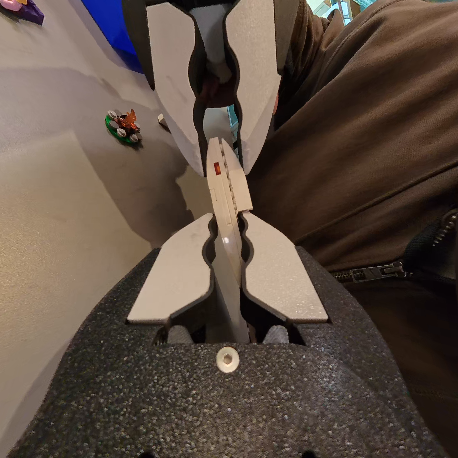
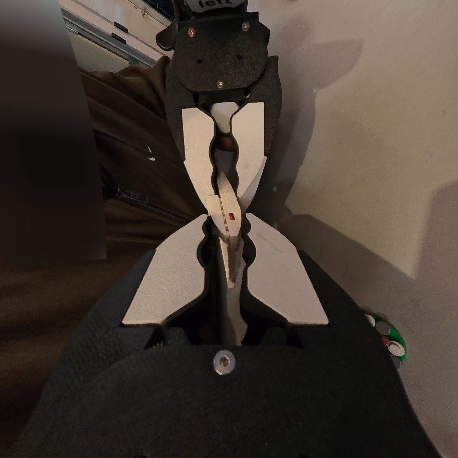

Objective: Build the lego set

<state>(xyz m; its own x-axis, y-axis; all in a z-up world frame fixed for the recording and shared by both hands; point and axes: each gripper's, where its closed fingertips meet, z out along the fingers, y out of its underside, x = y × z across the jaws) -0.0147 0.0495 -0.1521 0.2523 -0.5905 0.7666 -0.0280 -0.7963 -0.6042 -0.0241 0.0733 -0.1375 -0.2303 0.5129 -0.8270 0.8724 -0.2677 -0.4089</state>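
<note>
A flat white brick-built assembly (image 1: 224, 188) with a small orange-red clear piece is held edge-on between both grippers, above the beige table (image 1: 49, 223). My left gripper (image 1: 226, 216) is shut on its near end, with both pads against it. My right gripper (image 1: 224, 172) comes in from the top of the left wrist view and clamps the far end. In the right wrist view, the right gripper (image 2: 226, 218) is shut on the same assembly (image 2: 229, 210), and the left gripper (image 2: 226, 198) faces it from above.
A green round plate with a small campfire build (image 1: 123, 126) lies on the table at the left; it also shows in the right wrist view (image 2: 394, 339). A small grey piece (image 1: 162, 120) lies near it. A blue object (image 1: 111, 29) and a purple object (image 1: 27, 10) lie farther off. A person's brown jacket (image 1: 359, 124) fills the right. The tips of both grippers are at nearly the same place. The purple object (image 1: 27, 10) is about equally far from each gripper, around 20 cm.
</note>
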